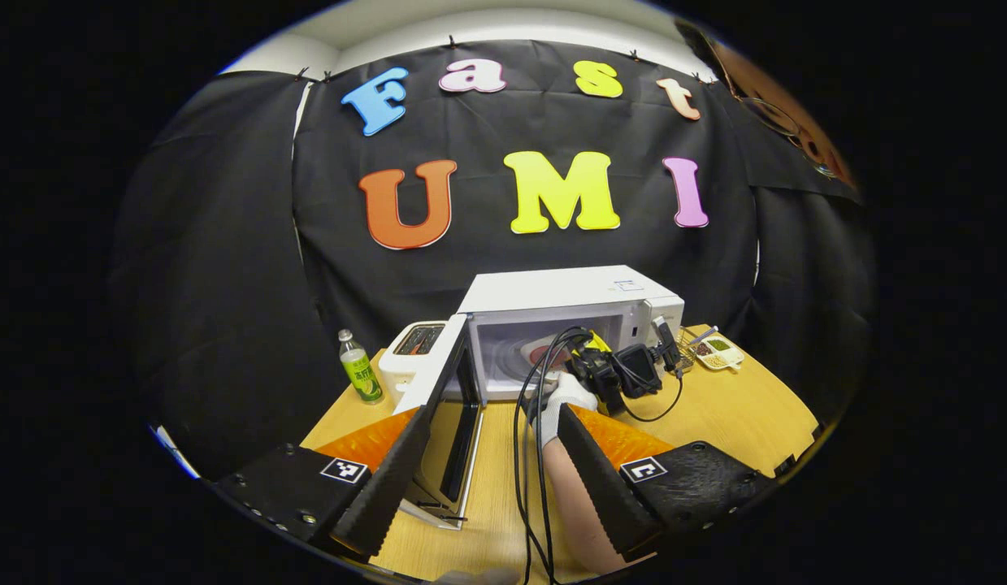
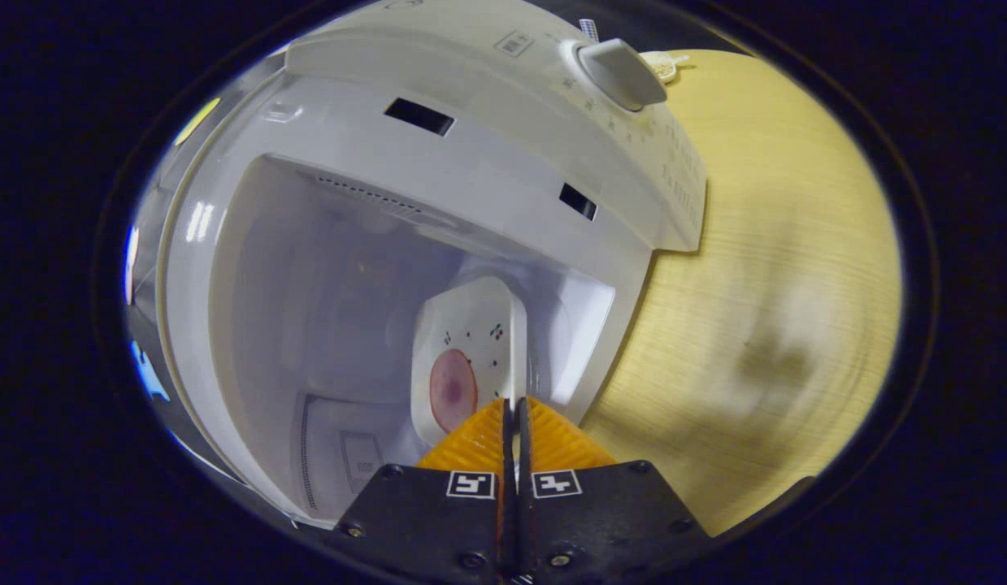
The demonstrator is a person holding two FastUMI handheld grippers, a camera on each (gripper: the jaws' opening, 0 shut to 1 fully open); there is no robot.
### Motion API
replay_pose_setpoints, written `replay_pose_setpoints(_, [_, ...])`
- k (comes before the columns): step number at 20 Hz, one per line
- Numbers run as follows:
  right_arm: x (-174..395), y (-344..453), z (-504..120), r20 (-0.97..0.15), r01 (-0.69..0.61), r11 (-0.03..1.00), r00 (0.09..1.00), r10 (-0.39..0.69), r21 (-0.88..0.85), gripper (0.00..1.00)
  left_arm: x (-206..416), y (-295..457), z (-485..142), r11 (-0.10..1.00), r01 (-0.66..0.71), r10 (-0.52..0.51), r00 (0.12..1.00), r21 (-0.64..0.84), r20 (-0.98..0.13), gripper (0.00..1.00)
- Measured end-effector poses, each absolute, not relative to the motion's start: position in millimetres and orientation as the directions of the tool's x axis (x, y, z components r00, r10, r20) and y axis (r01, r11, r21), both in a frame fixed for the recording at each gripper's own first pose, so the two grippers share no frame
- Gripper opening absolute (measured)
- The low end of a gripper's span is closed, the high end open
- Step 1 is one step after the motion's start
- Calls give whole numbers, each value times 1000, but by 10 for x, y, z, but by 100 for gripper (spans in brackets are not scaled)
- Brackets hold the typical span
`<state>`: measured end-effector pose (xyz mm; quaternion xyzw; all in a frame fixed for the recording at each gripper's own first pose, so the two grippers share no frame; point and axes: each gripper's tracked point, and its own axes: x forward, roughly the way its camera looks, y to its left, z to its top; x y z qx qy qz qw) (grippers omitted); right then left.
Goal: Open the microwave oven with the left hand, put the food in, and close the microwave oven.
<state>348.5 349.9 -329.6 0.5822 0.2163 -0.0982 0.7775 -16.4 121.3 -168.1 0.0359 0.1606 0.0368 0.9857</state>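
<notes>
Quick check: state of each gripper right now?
Left gripper: jaws open, holding nothing.
Right gripper: jaws closed on the plate rim, inside the microwave.

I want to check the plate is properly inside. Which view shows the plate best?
The right gripper view: the plate is close, inside the microwave, pinched at its rim by the right gripper. The left gripper view gives a distant glimpse of it.
</notes>
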Motion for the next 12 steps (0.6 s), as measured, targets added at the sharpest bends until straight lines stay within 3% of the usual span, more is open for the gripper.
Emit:
replay_pose_setpoints(3, [3474, 3594, -3261, -439, 379, 371, 894, 89, 848, 5, -176, 1316, -1764, 993, -89, 109, 938, 75, -330, 98])
replay_pose_setpoints(6, [3358, 3633, -3201, -415, 355, 334, 901, 127, 873, 10, -213, 1386, -1672, 991, -106, 128, 943, 86, -308, 97])
replay_pose_setpoints(8, [3217, 3473, -3051, -388, 333, 368, 918, 85, 868, 30, -231, 1385, -1608, 990, -100, 125, 947, 96, -297, 97])
replay_pose_setpoints(10, [3132, 3326, -2828, -340, 279, 460, 939, 54, 843, 44, -273, 1380, -1517, 991, -97, 119, 951, 89, -286, 97])
replay_pose_setpoints(11, [3047, 3318, -2762, -335, 261, 496, 940, 65, 828, 83, -295, 1384, -1458, 992, -94, 114, 954, 86, -276, 97])
replay_pose_setpoints(12, [2957, 3296, -2681, -333, 249, 506, 939, 82, 826, 92, -329, 1401, -1402, 992, -95, 114, 957, 83, -268, 97])
